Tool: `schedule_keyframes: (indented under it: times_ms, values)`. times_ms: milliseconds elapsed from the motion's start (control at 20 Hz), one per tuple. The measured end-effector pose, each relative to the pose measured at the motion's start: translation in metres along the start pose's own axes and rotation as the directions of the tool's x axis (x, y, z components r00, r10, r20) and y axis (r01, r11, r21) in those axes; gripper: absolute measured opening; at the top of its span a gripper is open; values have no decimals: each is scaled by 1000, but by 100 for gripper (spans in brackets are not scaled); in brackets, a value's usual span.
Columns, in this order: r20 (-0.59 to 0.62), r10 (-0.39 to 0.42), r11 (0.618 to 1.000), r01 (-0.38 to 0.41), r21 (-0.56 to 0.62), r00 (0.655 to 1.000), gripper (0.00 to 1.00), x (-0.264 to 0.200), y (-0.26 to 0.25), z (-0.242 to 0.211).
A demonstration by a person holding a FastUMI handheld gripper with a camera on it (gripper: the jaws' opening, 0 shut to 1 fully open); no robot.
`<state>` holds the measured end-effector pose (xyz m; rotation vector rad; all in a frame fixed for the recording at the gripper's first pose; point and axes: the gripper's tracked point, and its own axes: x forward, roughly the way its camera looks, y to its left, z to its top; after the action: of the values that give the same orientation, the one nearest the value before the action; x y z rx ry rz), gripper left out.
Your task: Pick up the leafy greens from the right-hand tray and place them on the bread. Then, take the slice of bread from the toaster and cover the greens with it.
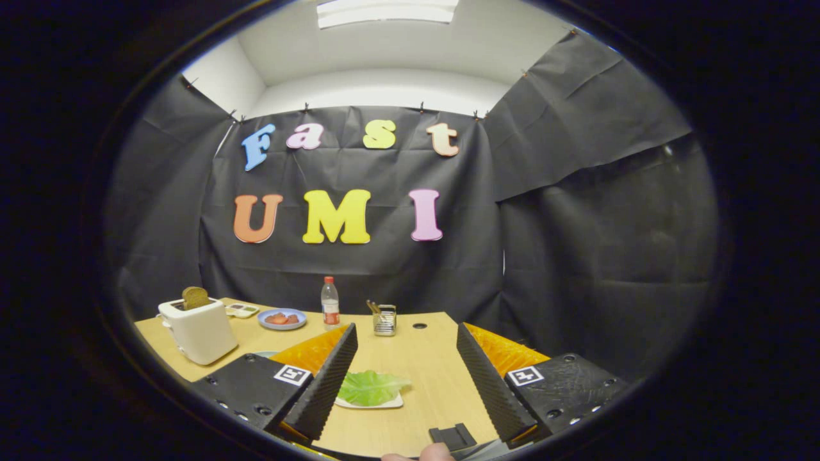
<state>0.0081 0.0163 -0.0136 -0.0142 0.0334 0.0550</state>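
Here the gripper [405, 358] hangs above the table [423, 358], fingers spread wide, holding nothing. The greens [371, 387] lie on their tray [392, 404] between the fingers, nearer the left one. First step: descend, shift left, pinch the leaf.

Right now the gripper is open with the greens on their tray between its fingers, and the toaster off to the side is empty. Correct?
Not quite. The gripper view shows the toaster with a slice of bread standing up out of its slot. The rest holds: the gripper is open and the greens lie on their tray between its fingers.
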Motion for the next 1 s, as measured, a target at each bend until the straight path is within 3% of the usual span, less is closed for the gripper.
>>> schedule_keyframes:
  times_ms: [650,1000]
  values:
    - [-72,18,1000,-19,-12,997,95,11,14,-25]
    - [-232,30,999,-33,-10,972,95,33,20,-82]
